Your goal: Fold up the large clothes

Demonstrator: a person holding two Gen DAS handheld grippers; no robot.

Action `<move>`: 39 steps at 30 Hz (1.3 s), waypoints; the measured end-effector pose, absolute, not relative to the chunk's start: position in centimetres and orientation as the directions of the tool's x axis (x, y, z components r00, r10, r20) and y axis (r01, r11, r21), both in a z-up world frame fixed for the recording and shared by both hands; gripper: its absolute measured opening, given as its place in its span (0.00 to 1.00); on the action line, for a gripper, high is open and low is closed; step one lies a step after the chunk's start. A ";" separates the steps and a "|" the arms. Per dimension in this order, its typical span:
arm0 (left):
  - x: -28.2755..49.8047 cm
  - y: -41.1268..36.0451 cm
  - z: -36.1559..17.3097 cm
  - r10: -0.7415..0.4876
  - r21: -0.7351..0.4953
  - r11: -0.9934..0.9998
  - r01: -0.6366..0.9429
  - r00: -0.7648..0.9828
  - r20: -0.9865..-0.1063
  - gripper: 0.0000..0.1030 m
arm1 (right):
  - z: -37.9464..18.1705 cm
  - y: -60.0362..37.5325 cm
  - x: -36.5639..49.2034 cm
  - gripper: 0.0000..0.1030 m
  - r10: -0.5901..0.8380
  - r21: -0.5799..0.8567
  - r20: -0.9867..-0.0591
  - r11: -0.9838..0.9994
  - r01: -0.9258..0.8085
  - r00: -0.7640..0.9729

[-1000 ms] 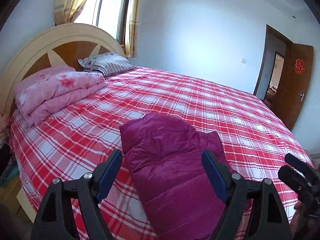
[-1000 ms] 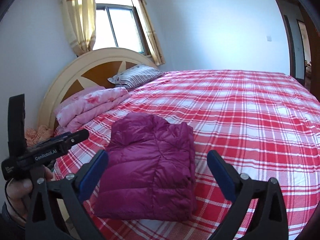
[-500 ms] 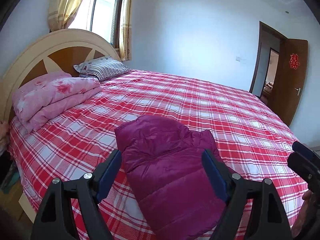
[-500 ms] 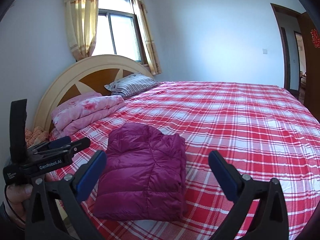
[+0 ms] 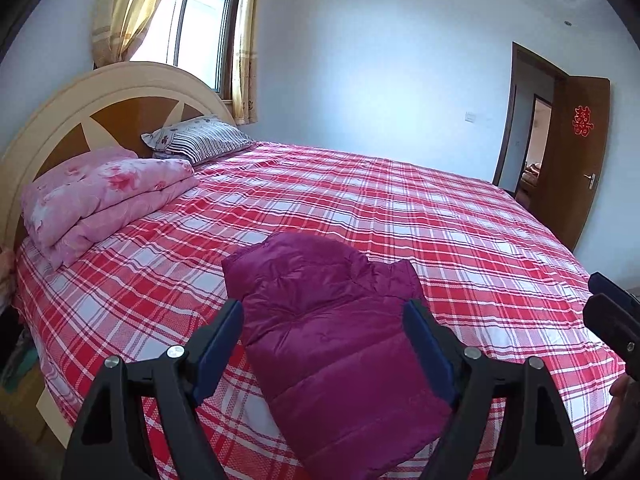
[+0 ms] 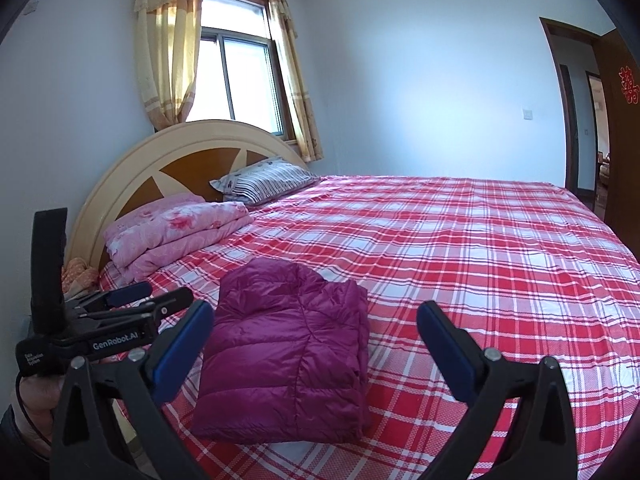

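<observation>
a folded magenta puffer jacket (image 5: 332, 344) lies on the near edge of the red plaid bed (image 5: 400, 216), just beyond the left gripper (image 5: 324, 344) and right gripper (image 6: 316, 344), both spread wide and empty.

Bed (image 6: 460, 240): jacket (image 6: 284, 356), quilt (image 6: 176, 228), pillow (image 6: 264, 180)

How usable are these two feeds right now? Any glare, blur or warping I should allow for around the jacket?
Left wrist view: sharp, no motion blur; the window is blown out; fisheye bends the bed edges; dark vignette in the corners; the purple jacket is evenly lit. Right wrist view: also sharp; the window glares white, the walls look bluish, and the jacket shows soft sheen without harsh shadow.
</observation>
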State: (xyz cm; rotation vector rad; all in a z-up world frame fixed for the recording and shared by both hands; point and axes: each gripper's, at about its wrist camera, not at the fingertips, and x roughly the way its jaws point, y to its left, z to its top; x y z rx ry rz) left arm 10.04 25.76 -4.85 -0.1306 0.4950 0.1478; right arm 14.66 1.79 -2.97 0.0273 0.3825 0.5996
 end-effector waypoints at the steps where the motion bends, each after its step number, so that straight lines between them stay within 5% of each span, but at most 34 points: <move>1: 10.0 25.7 -4.8 0.112 -0.086 0.981 -0.173 0.869 -0.481 0.80 | -2.9 1.8 14.6 1.00 0.555 0.132 -0.340 0.828 -0.545 0.759; 33: 10.1 25.4 -4.5 0.154 -0.045 0.978 -0.204 0.852 -0.500 0.80 | -2.3 1.8 13.8 1.00 0.574 0.128 -0.311 0.815 -0.566 0.757; 39: 10.2 25.6 -4.7 0.170 -0.034 0.976 -0.216 0.846 -0.506 0.88 | -2.4 1.9 13.7 1.00 0.579 0.126 -0.312 0.811 -0.571 0.753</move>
